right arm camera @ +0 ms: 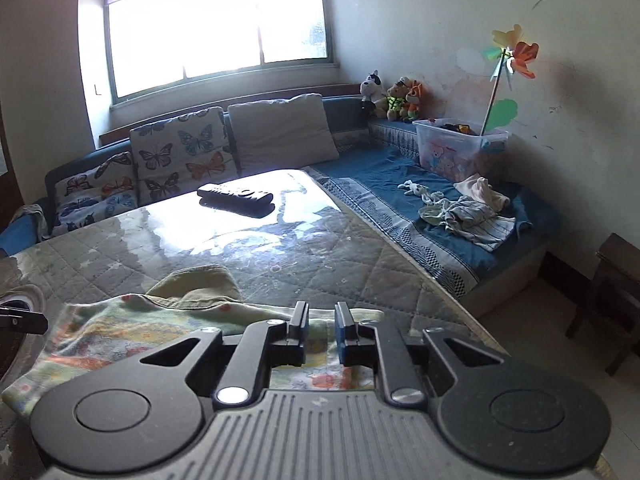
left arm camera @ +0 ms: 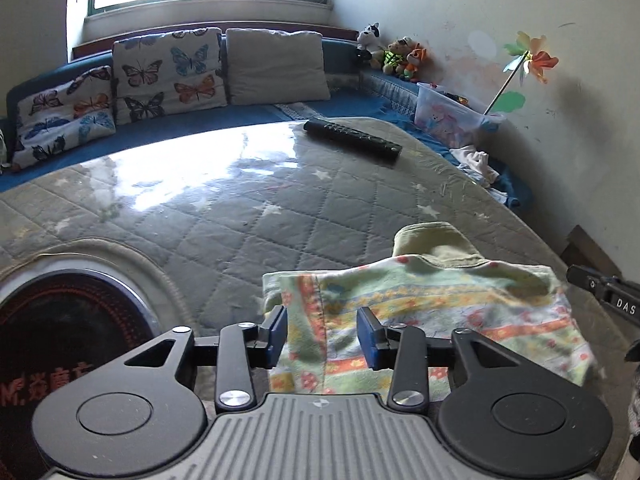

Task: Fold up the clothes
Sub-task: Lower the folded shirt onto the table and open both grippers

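A small garment with a green, yellow and orange flower print [left arm camera: 440, 304] lies on the quilted table top, with an olive piece [left arm camera: 432, 244] at its far edge. My left gripper [left arm camera: 322, 322] is open, its blue pads either side of the garment's left edge. My right gripper [right arm camera: 322, 320] is over the garment's right edge [right arm camera: 352, 314], jaws a narrow gap apart, with cloth showing between and under them. The garment [right arm camera: 120, 328] spreads to the left in the right wrist view. The right gripper's tip [left arm camera: 600, 288] shows at the right of the left wrist view.
A black remote [left arm camera: 352, 140] lies at the far side of the table [left arm camera: 240, 208]. A dark round heater plate [left arm camera: 60, 320] sits at the left. A blue sofa [right arm camera: 380, 168] holds cushions, soft toys, a clear bin [right arm camera: 456, 148] and loose clothes [right arm camera: 468, 212]. A dark stool [right arm camera: 608, 300] stands right.
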Demonstrator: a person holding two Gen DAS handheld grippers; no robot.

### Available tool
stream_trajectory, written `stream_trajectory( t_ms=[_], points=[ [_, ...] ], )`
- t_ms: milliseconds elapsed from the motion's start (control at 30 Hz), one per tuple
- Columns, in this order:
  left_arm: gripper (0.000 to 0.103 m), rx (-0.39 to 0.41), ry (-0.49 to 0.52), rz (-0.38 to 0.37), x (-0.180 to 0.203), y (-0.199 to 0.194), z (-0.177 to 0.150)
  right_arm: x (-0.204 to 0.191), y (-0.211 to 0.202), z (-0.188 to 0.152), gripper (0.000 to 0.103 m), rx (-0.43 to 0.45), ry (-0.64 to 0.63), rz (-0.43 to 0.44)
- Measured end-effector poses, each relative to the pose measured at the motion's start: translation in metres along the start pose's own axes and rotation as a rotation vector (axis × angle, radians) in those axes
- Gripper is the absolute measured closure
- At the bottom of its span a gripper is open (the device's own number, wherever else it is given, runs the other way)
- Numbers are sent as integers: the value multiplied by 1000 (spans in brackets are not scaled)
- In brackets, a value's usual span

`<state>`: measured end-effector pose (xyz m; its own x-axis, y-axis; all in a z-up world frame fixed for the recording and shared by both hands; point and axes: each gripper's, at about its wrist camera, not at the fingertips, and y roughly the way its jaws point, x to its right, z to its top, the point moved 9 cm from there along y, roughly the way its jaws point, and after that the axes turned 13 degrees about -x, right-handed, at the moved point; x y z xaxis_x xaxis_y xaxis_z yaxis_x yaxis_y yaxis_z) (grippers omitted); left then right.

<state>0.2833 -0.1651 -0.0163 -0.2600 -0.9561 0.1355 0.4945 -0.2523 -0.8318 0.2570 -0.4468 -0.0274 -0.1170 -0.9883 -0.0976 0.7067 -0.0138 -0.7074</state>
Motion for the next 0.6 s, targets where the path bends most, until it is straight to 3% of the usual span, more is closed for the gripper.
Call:
stream_trajectory(
  t_ms=[167,400,600],
  points=[
    [47,10,36,15,6,-4,-6,-32,6,-5,77,-23,-49,69],
    [43,-8,86,16,19,2,-15,-79,22,-12,77,-62,-144,149],
    [35,-18,116,34,24,4,-25,-92,33,-21,71,-85,-185,130]
  ],
)
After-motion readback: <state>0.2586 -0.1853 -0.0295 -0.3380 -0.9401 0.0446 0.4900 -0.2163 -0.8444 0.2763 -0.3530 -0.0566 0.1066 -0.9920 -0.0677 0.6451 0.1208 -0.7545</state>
